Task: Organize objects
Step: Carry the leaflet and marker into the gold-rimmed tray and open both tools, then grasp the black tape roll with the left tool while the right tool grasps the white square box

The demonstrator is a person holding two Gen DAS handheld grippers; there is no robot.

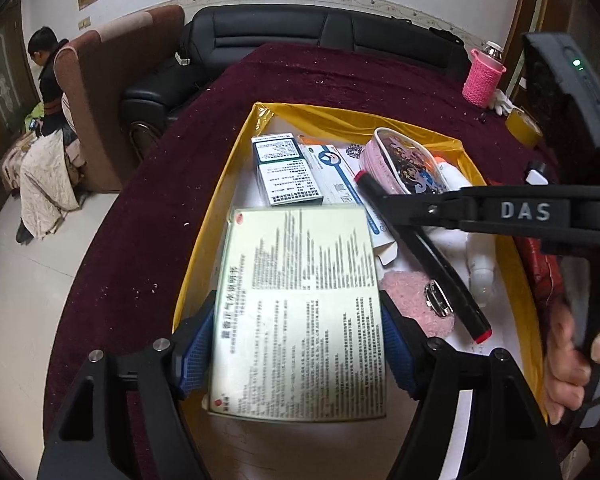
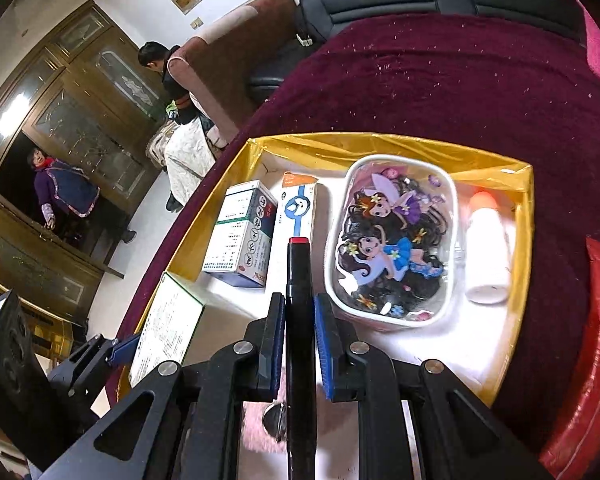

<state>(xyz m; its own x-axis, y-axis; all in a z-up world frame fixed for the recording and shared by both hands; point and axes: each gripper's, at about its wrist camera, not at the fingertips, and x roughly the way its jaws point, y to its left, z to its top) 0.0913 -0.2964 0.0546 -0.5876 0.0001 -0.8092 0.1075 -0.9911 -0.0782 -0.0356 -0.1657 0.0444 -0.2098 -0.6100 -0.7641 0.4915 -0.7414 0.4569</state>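
The left claw [image 1: 298,344] is clamped wide on a flat pale-green medicine box [image 1: 300,312], its blue ribbed pads pressing both long edges, over the near end of the yellow-walled tray [image 1: 204,248]. The right claw [image 2: 299,344] is closed narrowly on a slim black marker [image 2: 300,280] with red ends, above the tray's white floor. Inside the tray lie a green-and-white carton [image 2: 240,236], a long blue-and-white carton [image 2: 296,208], a rounded cartoon-printed pouch [image 2: 392,240], a white bottle [image 2: 488,256] and a fuzzy pink pad [image 1: 408,296]. The tray sits on the worktop's maroon cloth [image 1: 140,200].
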